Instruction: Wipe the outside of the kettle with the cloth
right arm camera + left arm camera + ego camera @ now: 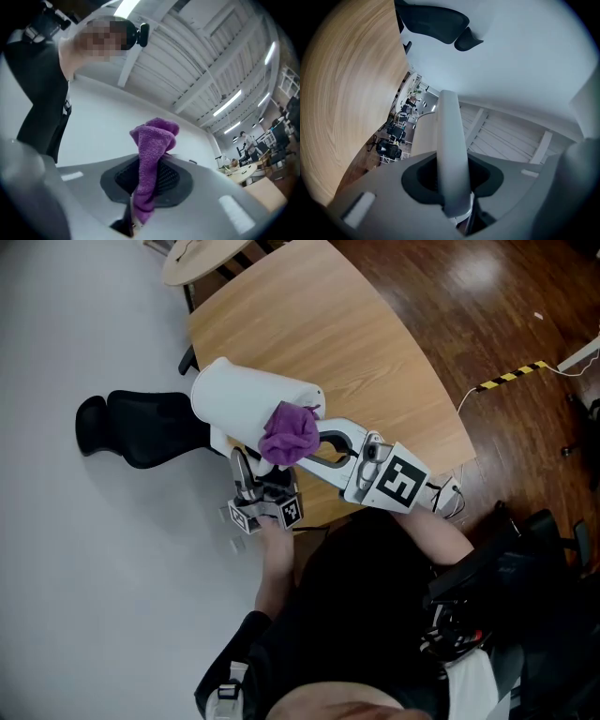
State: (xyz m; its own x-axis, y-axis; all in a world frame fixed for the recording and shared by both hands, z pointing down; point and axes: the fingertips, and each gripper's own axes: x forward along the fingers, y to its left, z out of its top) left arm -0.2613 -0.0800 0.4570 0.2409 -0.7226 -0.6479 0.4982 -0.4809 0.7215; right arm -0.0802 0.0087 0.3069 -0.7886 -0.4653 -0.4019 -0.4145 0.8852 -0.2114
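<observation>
Head view looks down on a broad, curved, light-wood table that stretches away beyond both grippers, with a black padded office chair on the pale grey floor out to the left of the left gripper. A white, smooth-sided cylindrical kettle is tipped well over on its side just past the left gripper's tips, above the table's near edge. The left gripper, carrying a cube with square markers, comes up at the kettle from the person's side. In the left gripper view its jaws are clamped on a slim white bar, the kettle's handle, which runs straight out from between them. The right gripper, white with a large black-and-white marker cube, reaches in from the right, and its jaws are pinched shut on a small purple terry cloth. The cloth bunches up beyond the jaw tips and overlaps the kettle's near side. Whether it actually touches the kettle cannot be told.
</observation>
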